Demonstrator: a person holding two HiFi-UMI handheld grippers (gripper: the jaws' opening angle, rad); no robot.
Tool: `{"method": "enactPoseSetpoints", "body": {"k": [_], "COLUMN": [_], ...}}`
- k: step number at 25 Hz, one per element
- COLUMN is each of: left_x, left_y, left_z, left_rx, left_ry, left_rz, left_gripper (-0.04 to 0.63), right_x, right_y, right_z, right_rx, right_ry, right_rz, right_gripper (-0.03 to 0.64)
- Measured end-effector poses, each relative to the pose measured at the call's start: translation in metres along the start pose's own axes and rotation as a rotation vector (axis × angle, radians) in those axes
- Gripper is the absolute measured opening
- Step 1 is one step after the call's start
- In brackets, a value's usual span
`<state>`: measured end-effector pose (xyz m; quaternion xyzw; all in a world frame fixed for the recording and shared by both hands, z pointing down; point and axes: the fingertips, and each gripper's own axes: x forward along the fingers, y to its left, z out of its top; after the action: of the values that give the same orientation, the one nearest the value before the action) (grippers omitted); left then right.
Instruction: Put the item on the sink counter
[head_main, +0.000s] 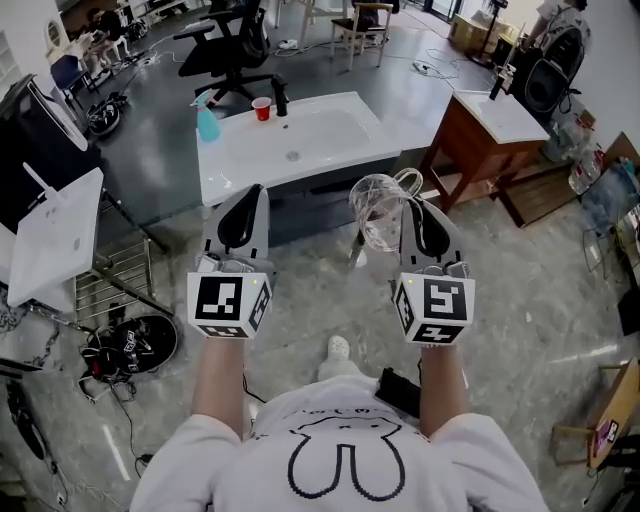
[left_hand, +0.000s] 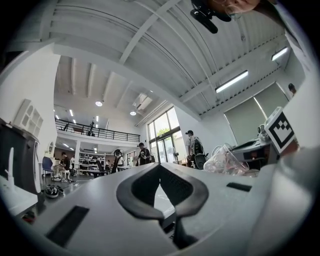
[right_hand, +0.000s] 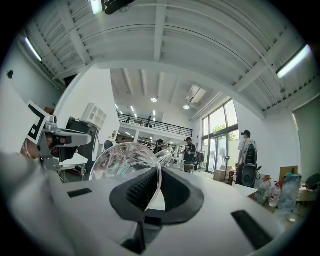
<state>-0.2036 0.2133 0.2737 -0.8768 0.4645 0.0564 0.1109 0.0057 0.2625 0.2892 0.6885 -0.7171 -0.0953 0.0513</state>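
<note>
Clear glass jug (head_main: 376, 214) in right gripper (head_main: 417, 207)

No legible text, label or number shows anywhere.

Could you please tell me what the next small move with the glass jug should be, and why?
Probably carry the right hand-held gripper forward toward the white sink counter. Its jaws are clamped on the wall of the clear glass jug, which hangs in the air short of the counter. The blue spray bottle and red cup stand at the far left, so the right end seems safer.
</note>
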Motion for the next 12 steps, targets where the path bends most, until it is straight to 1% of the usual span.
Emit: {"method": "enactPoseSetpoints", "body": {"k": [3, 9, 12], "left_x": [0.043, 0.124, 0.153], "left_y": [0.007, 0.017, 0.022], "left_z": [-0.006, -0.013, -0.022], "left_rx": [-0.003, 0.025, 0.029], "left_ry": [-0.003, -0.007, 0.001], "left_rz": [0.02, 0.059, 0.079], "left_gripper": [0.011, 0.011, 0.011], "right_x": [0.04, 0.119, 0.151], "right_y": [-0.021, -0.07, -0.084], "right_z": [-0.007, -0.018, -0.024], "right_rx": [0.0, -0.009, 0.017], "right_ry": [0.002, 0.006, 0.008], "right_rz": [0.028, 0.045, 0.061], "right_gripper": [0.04, 0.04, 0.04]}}
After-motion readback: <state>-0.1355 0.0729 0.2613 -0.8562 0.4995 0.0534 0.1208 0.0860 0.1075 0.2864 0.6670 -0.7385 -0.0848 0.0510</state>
